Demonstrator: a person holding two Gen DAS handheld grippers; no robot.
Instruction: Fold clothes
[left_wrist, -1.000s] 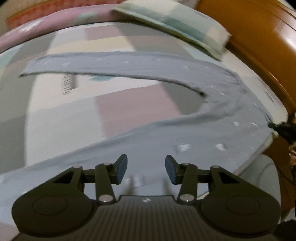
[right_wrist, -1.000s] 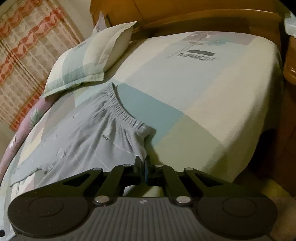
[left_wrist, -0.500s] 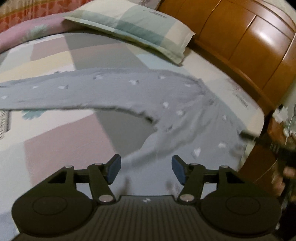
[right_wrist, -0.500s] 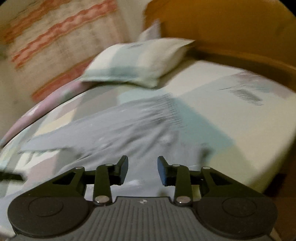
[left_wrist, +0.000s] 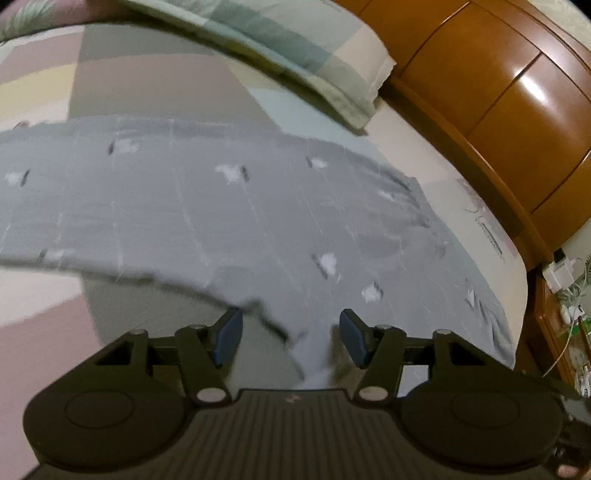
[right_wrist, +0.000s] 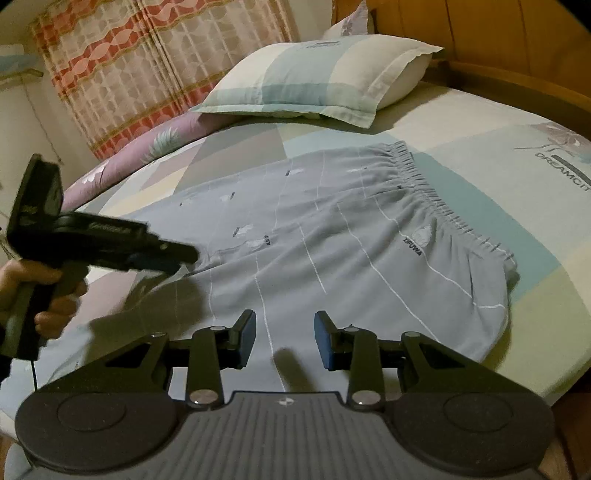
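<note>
While spread flat on the bedsheet (right_wrist: 480, 155) — grey trousers (right_wrist: 332, 236), elastic waistband toward the pillow (right_wrist: 314, 77).
Left gripper (left_wrist: 290, 338) and right gripper (right_wrist: 284, 338) — both released, empty.

Open bedsheet on the near and right sides; pillow and headboard close off the far end.

The grey trousers (right_wrist: 332, 251) lie flat, so nothing rises above them across the middle of the bed (right_wrist: 498, 155). The pillow (right_wrist: 317, 81) sits just beyond the waistband, against the wooden headboard (left_wrist: 498, 92). The left gripper (right_wrist: 177, 258), held in a hand (right_wrist: 48, 295), hangs over the trouser crotch and blocks that side. A cluttered nightstand (left_wrist: 569, 314) flanks the bed's edge.
</note>
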